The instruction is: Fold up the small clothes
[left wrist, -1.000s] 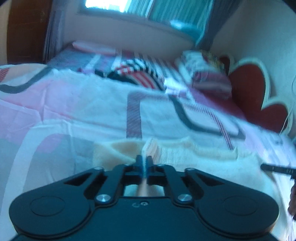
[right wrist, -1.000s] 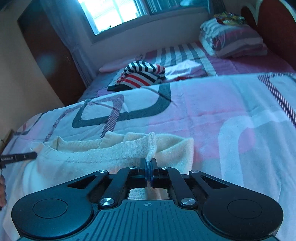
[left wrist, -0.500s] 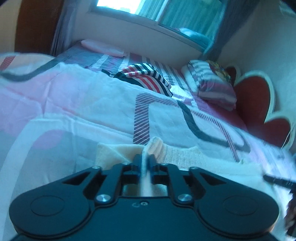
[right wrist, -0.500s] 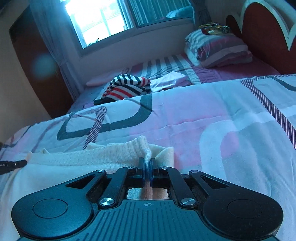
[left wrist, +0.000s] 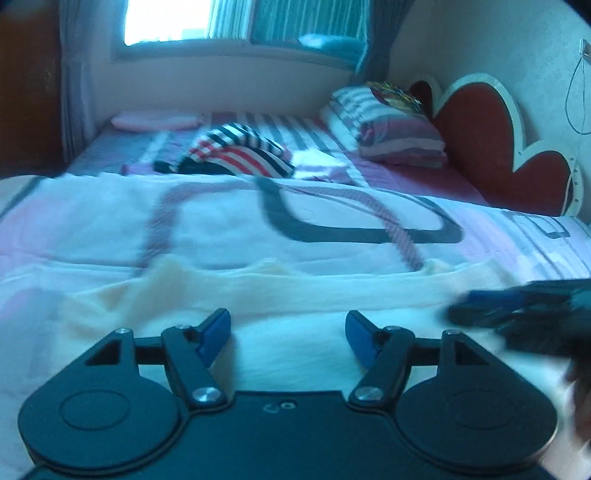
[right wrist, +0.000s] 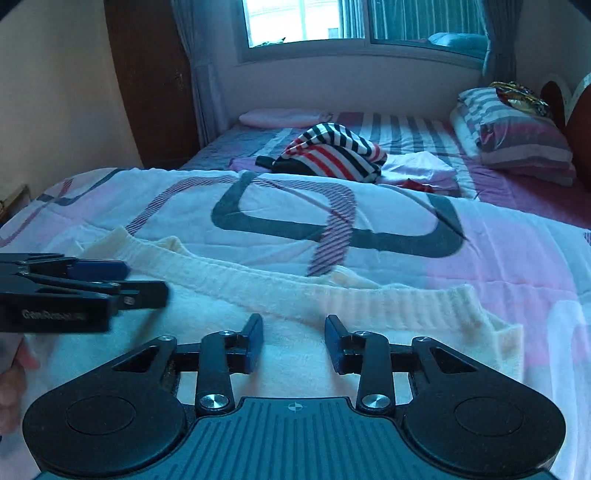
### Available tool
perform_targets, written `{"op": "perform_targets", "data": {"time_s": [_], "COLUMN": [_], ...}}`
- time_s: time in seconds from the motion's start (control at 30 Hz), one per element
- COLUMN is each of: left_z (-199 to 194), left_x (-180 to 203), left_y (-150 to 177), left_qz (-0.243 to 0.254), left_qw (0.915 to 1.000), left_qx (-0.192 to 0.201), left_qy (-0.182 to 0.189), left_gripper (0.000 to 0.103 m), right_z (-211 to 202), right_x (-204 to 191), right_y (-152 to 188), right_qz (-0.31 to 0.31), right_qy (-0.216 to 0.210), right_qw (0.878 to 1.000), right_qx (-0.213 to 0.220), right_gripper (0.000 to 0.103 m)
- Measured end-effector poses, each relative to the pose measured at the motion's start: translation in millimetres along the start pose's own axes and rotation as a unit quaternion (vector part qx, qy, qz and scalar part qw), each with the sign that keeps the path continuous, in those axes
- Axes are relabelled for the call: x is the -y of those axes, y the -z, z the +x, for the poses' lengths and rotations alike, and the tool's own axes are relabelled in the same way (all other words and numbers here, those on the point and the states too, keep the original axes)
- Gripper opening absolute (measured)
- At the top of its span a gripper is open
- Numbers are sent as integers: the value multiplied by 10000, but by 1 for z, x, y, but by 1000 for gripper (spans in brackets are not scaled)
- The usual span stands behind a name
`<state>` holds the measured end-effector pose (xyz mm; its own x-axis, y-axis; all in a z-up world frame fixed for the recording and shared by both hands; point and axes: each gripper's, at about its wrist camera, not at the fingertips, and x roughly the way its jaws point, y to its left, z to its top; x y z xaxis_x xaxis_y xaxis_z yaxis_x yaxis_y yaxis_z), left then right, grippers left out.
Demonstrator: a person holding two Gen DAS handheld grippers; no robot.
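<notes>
The cream knitted sweater (right wrist: pixel 295 314) is spread flat on the bed (right wrist: pixel 517 266), near the bed's front edge, on the pink and white blanket (right wrist: pixel 280 206); its ribbed edge is seen lying across the blanket in the right wrist view. The left tool (left wrist: pixel 287 332) is held wide open over the sweater (left wrist: pixel 295 295); nothing is gripped between its blue pads (left wrist: pixel 214 330). The right tool (right wrist: pixel 293 343) is also open above the sweater, with nothing held. In the left wrist view the right tool (left wrist: pixel 517 306) is seen blurred at the right side. A striped piece of clothing (right wrist: pixel 332 155) is bunched up farther back on the bed; a striped pillow (right wrist: pixel 517 133) is set at the far right corner by the red headboard (left wrist: pixel 491 147); a window (right wrist: pixel 362 18) is seen behind the bed.
</notes>
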<state>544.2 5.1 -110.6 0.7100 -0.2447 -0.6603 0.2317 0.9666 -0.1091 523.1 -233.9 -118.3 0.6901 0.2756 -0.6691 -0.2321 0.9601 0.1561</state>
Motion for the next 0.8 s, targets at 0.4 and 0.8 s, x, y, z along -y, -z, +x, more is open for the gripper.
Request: {"op": "perform_targets", "data": {"time_s": [0.4, 0.8], "left_z": [-40, -52], "left_x": [31, 65], "left_y": [13, 42], "left_qz": [584, 658], "left_qw": [9970, 9969], "left_qx": [494, 142], "left_qy": [97, 396], "left_gripper": [78, 81], "right_z": [-42, -55], "right_x": [4, -49], "right_y": [7, 41], "right_qz": [-21, -607], "right_qy": [-252, -455], "right_qw": [9995, 9971], "right_qx": [203, -16], "right_gripper": [36, 36]}}
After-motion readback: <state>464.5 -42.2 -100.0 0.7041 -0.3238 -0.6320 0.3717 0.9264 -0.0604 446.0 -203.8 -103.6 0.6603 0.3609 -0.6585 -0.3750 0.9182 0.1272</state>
